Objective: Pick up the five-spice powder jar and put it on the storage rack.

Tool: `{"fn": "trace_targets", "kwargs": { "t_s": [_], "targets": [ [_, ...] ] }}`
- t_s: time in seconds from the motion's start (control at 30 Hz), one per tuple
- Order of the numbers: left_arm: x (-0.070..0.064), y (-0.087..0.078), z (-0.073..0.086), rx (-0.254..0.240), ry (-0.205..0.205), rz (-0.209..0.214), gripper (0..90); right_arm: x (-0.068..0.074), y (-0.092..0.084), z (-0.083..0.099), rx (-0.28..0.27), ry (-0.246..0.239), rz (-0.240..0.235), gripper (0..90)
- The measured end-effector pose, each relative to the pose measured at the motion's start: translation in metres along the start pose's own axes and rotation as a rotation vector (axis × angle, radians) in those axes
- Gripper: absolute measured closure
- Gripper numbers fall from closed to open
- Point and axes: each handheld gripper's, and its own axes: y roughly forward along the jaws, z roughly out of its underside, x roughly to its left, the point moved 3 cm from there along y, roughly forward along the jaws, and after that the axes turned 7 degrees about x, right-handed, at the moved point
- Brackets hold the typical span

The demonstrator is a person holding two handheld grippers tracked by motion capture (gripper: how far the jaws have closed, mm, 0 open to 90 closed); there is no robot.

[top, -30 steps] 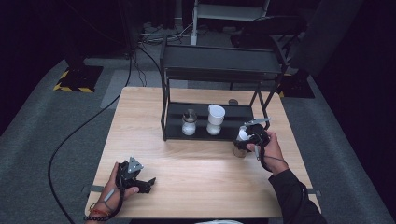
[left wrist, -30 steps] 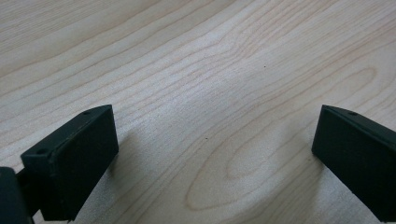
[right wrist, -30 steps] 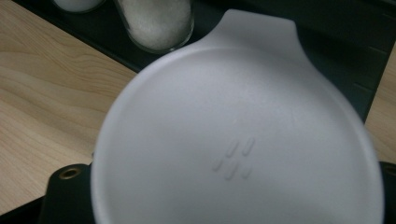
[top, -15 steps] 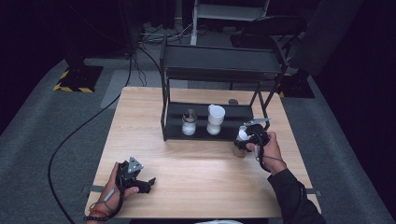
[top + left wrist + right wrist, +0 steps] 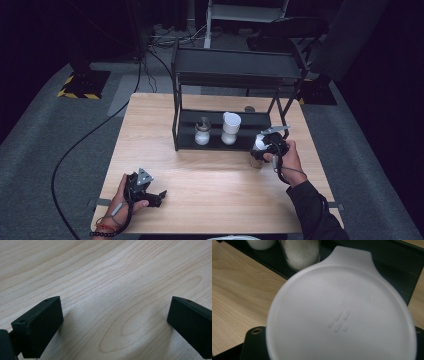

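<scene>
At the right middle of the high view, the right gripper (image 5: 263,149) squeezes a jar (image 5: 257,161) with a white lid (image 5: 342,315) on the table (image 5: 150,120) by the rack (image 5: 176,120), not yet shelved, while the left gripper (image 5: 152,196) rests wide open, holding nothing.

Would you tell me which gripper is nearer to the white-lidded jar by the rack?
Right. The right gripper is shut on the white-lidded jar beside the black rack; the left gripper rests open at the table's near-left corner, far from it.
</scene>
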Motion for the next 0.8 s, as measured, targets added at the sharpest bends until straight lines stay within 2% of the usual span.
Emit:
{"fn": "trace_targets", "kwargs": {
  "t_s": [0.43, 0.8],
  "targets": [
    [0.0, 0.0, 0.0, -0.001, 0.0, 0.0, 0.4, 0.001, -0.004, -0.01, -0.004, -0.011, 0.01, 30.1],
    [0.0, 0.0, 0.0, -0.001, 0.0, -0.001, 0.4, 0.001, -0.003, -0.027, 0.006, -0.02, 0.028, 30.2]
  ]
}}
